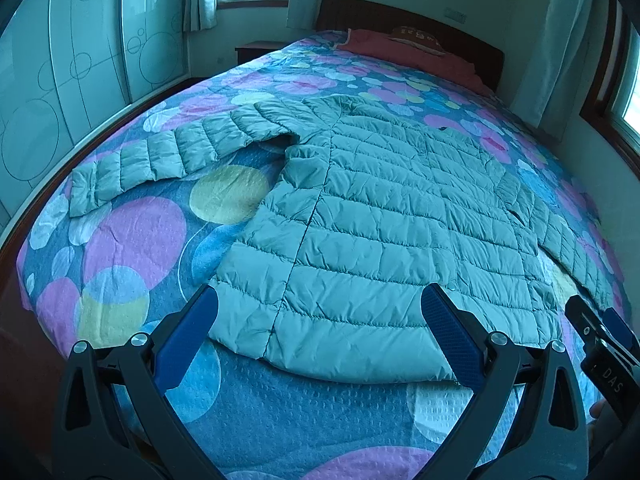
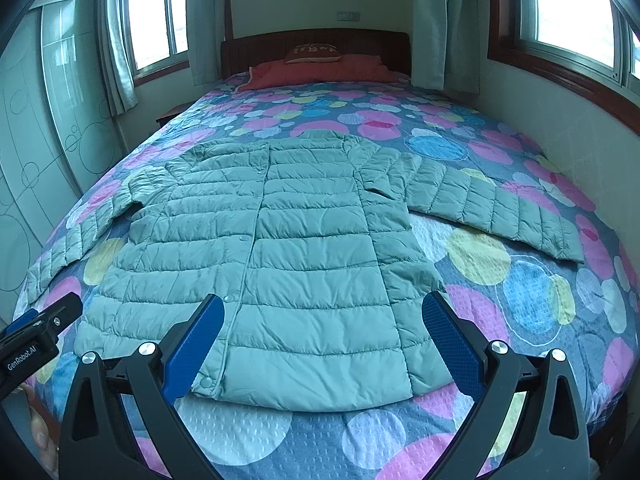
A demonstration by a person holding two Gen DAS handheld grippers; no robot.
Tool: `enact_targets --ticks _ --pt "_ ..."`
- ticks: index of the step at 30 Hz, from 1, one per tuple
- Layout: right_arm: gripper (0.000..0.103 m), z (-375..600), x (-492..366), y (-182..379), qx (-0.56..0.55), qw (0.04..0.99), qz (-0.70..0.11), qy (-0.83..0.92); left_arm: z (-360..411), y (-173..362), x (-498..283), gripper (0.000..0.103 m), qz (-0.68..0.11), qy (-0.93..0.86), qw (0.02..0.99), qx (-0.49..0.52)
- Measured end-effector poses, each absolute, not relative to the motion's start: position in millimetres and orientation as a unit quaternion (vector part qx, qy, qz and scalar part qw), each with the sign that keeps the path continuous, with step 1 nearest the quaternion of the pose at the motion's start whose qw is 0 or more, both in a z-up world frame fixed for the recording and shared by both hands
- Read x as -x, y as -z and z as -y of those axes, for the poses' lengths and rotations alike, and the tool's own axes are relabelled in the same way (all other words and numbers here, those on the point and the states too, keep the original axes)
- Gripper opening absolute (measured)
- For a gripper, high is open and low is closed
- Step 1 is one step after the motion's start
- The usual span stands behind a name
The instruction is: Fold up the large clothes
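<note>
A pale green quilted puffer jacket (image 1: 380, 216) lies flat and face up on the bed, both sleeves spread out to the sides; it also shows in the right wrist view (image 2: 280, 248). Its left sleeve (image 1: 160, 160) stretches toward the bed's left edge, its right sleeve (image 2: 492, 204) toward the right. My left gripper (image 1: 320, 320) is open and empty, held above the hem near the front placket. My right gripper (image 2: 320, 324) is open and empty, above the hem's right half. Each gripper shows in the other's view: the right gripper (image 1: 604, 344), the left gripper (image 2: 36, 336).
The bed has a quilt (image 2: 520, 300) with coloured circles. A red blanket (image 2: 320, 70) and a pillow (image 2: 314, 53) lie at the dark headboard. A wardrobe (image 1: 60, 80) stands to the left, a wall with windows (image 2: 572, 8) to the right, a nightstand (image 1: 256, 50) beside the headboard.
</note>
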State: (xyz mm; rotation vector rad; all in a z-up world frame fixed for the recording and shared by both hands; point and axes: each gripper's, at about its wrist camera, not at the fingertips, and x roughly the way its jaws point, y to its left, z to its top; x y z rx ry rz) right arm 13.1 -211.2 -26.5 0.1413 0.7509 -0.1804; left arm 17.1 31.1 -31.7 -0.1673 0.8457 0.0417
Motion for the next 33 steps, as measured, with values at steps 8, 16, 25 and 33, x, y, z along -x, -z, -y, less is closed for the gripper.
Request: enact_targets --ticks 8,16,25,33 --pt "0.097 283 -31 39 -0.149 0.916 -0.352 0.124 -83 58 -59 0.067 -0.451 -0.074 0.881 0.124" --pt "0.052 372 -47 69 -0.248 0.885 -0.351 0.178 -140 83 -90 0.062 -0.454 -0.137 0.863 0.176" --pt "0.068 483 -33 108 -0.395 0.837 -0.285 0.25 -181 110 -95 0.073 -0.45 -0.207 0.834 0.243" --pt "0.068 554 -27 144 -0.485 0.794 -0.223 0.291 -183 109 -102 0.077 -0.424 -0.236 0.84 0.243"
